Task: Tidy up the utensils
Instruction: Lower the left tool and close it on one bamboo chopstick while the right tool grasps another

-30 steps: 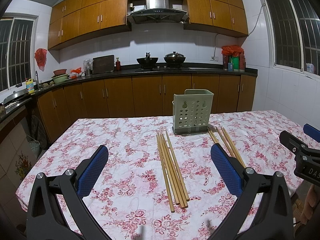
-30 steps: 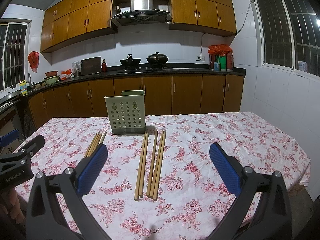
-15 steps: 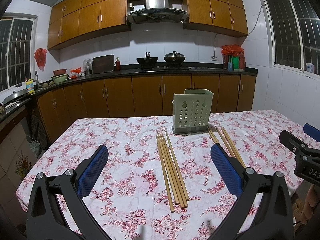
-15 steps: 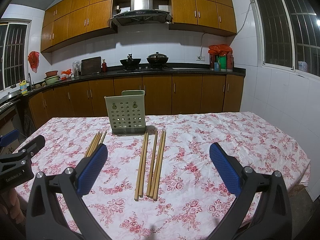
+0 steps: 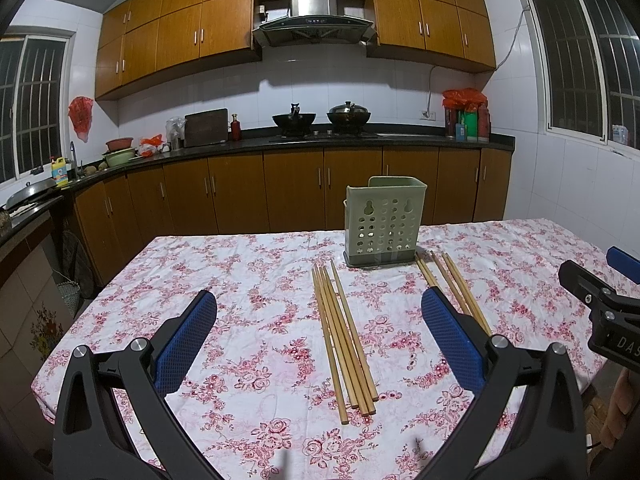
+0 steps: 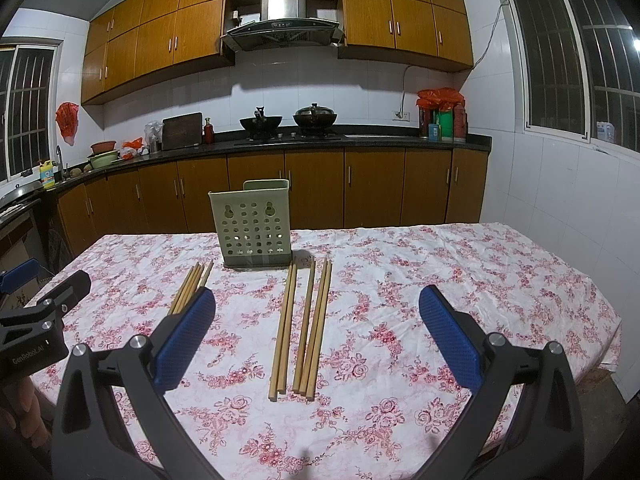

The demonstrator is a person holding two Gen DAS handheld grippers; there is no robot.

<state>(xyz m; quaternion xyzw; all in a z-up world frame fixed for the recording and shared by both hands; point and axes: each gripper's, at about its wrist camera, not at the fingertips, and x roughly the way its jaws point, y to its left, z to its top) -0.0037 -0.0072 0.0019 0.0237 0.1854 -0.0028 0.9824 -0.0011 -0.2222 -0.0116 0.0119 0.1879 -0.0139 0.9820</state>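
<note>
Two bundles of wooden chopsticks lie flat on the worktop point(image 5: 248, 312), which has a pink floral cloth over it. Left bundle of chopsticks point(image 5: 344, 336) sits w/ far tips just in front of the utensil holder's left corner, near ends fanned toward the camera; approx five sticks, count hard to be sure of where they overlap. Right bundle of chopsticks point(image 6: 302, 328) starts at the holder's right corner, five sticks in two loose groups, running straight toward the near edge. The two bundles are well apart, holder between their far ends.

Utensil holder point(image 5: 382, 222), pale green perforated plastic w/ grey base, stands upright mid-worktop, a taller back panel behind it.

Left tongs point(image 5: 320, 344) spread wide, nothing between the blue pads, hovering above the cloth w/ the left bundle lined up in the gap. Right tongs point(image 6: 316, 340) also spread wide, holding nothing, right bundle centred in the gap.

Beyond: brown base cabinets point(image 6: 312, 188), dark counter w/ two woks point(image 6: 292, 120), range hood point(image 5: 314, 20) above.
</note>
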